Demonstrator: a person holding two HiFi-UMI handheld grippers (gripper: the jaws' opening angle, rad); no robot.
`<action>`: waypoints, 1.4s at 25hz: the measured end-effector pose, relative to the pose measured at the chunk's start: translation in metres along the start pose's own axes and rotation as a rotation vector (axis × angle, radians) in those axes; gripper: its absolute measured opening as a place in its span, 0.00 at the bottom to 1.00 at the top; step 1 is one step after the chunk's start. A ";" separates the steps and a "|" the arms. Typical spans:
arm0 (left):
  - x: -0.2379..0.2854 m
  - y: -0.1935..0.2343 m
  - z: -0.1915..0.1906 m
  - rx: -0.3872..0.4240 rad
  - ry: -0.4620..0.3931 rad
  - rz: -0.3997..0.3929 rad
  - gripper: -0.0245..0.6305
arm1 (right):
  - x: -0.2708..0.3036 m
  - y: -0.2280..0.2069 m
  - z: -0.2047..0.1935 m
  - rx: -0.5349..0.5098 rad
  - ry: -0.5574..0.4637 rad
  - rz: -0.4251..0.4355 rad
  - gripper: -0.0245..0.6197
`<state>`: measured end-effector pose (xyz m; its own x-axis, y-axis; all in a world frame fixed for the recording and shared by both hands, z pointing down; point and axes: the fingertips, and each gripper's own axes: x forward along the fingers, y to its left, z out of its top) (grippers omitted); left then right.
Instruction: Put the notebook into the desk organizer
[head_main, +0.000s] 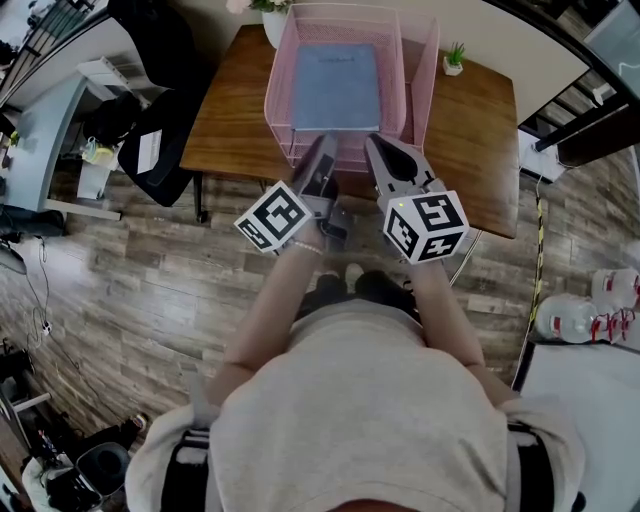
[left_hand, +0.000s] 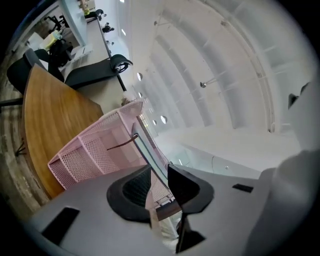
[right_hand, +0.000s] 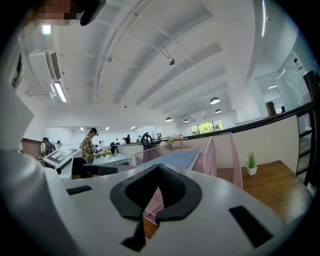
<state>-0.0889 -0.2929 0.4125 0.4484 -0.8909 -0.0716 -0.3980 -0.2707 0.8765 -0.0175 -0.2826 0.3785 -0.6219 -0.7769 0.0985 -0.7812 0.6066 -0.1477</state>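
Notebook (head_main: 338, 85) lying flat in the pink desk organizer (head_main: 421, 62), with both grippers at its front.
The blue notebook rests on the organizer's top tray, upper centre of the head view, on the wooden desk (head_main: 232, 112). Just below the tray's front rim, the left gripper (head_main: 324, 146) has its jaws spread, with only pink mesh showing through the gap. The right gripper (head_main: 377, 146) beside it has its jaws pressed together on nothing.
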 end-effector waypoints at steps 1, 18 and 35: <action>-0.001 -0.001 0.000 0.016 0.004 -0.003 0.19 | 0.000 0.001 -0.001 0.002 0.003 0.003 0.05; -0.018 -0.049 0.011 0.386 0.073 -0.108 0.04 | -0.005 0.026 0.009 0.001 0.017 0.095 0.05; -0.016 -0.056 0.001 0.920 0.248 -0.006 0.05 | -0.009 0.028 0.016 -0.085 0.023 0.111 0.05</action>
<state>-0.0743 -0.2633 0.3639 0.5676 -0.8143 0.1210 -0.8214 -0.5501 0.1507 -0.0332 -0.2613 0.3573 -0.7052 -0.7005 0.1090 -0.7086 0.7017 -0.0748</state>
